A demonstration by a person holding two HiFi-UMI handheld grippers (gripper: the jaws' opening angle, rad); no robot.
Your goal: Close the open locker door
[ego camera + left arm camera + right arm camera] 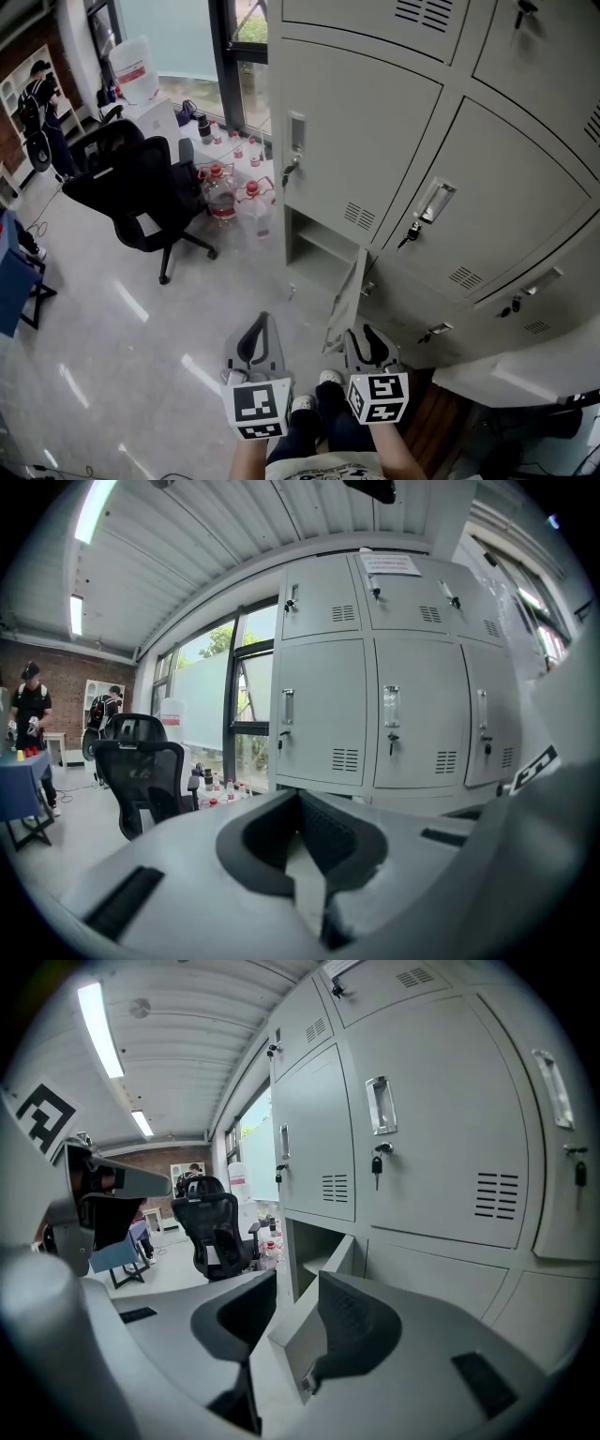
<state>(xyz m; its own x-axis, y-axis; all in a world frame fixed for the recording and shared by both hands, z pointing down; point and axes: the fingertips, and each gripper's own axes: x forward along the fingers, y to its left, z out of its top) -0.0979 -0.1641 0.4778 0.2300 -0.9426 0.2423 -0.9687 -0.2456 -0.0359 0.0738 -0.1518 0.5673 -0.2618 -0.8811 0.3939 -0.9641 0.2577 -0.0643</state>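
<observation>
At floor level before a bank of pale grey metal lockers (pixel 375 122), the bottom-left compartment (pixel 314 246) stands open. Its pale grey metal locker door (pixel 345 298) is swung out toward the camera & seen almost edge-on.

Head view looks steeply down. Two hand-held grey grippers, each w/ a black-&-white marker cube, sit side by side at bottom centre, above the wearer's shoes.

The left gripper (pixel 262 321) hangs over the glossy grey floor (pixel 112 328), left of the door & apart from it. Its dark pads meet at the tips w/ nothing between them: closed & empty.

The right gripper (pixel 365 330) sits just beside the door's free edge, on the locker side of it in head view. In the right gripper view its jaws stand apart & the door's pale edge shows in the gap between the two dark pads, nearer the right-hand pad. Can't tell if either pad touches it; no grip is visible.

All other locker doors in view are closed, each w/ a handle, a vent grille & a key in its lock.

Left of the lockers is a tall dark-framed window (pixel 246 56). Clear plastic water bottles w/ red caps (pixel 225 192) stand on the floor below it. Further left is a black mesh office chair on castors (pixel 141 192). Far left in the bkgd, a person in dark clothes (pixel 39 103) stands by a brick wall.
</observation>
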